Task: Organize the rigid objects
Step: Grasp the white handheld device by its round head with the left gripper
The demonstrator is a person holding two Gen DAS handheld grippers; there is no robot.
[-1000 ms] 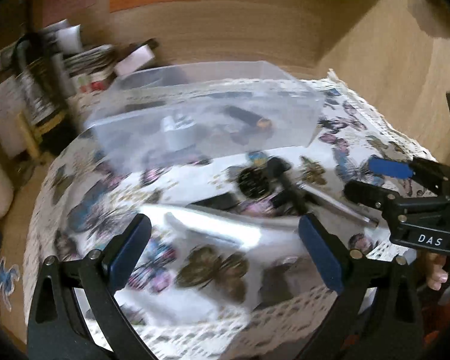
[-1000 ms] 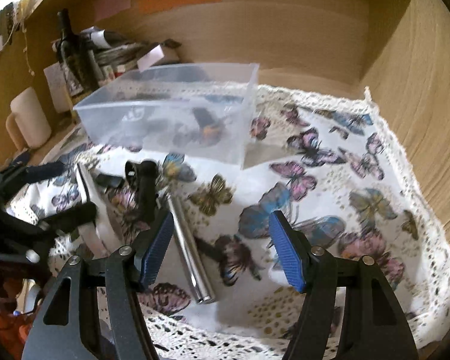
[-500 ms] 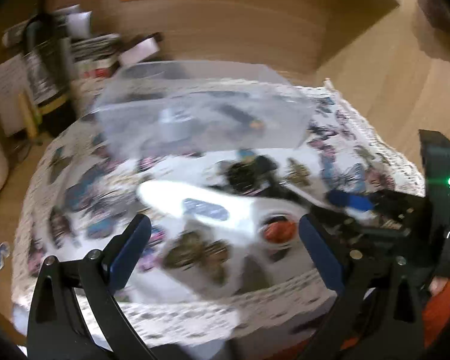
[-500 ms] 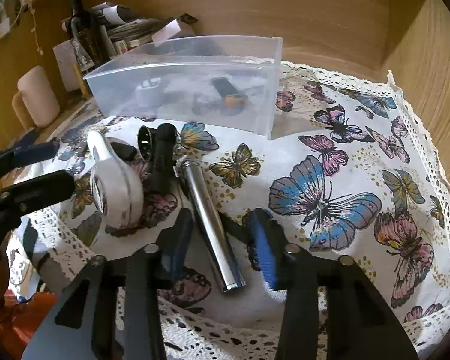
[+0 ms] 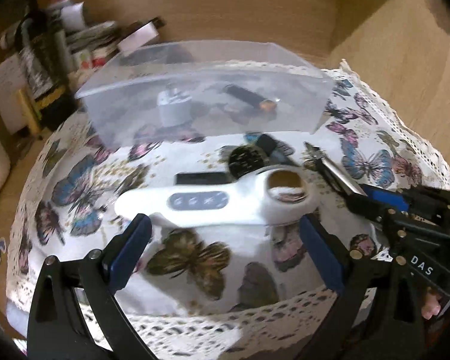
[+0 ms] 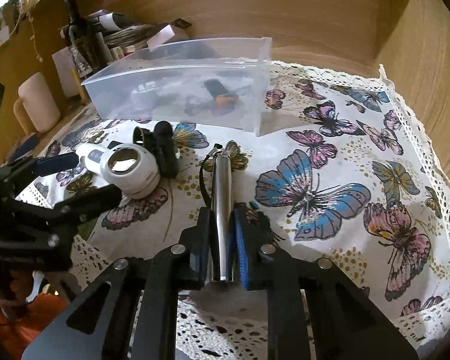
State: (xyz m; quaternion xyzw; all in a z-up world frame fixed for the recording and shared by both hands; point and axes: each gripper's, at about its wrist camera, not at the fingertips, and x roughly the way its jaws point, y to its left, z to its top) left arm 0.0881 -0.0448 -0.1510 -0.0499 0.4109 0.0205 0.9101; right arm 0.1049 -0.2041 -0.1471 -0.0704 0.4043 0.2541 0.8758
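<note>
Metal tube (image 6: 221,207) pinched by right claw (image 6: 222,240); left claw (image 5: 225,252) spread beside white device (image 5: 225,202).

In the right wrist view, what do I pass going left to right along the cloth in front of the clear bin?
Left hand-held gripper → white handheld device → black cylindrical gadget → metal tube clamped in the right hand-held gripper → big blue butterfly print.

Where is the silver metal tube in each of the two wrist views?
Left wrist: metal tube at right of centre, running into the right gripper.
Right wrist: lower centre, clamped in the right gripper.
Shared landmark: the clear bin behind it.
</note>
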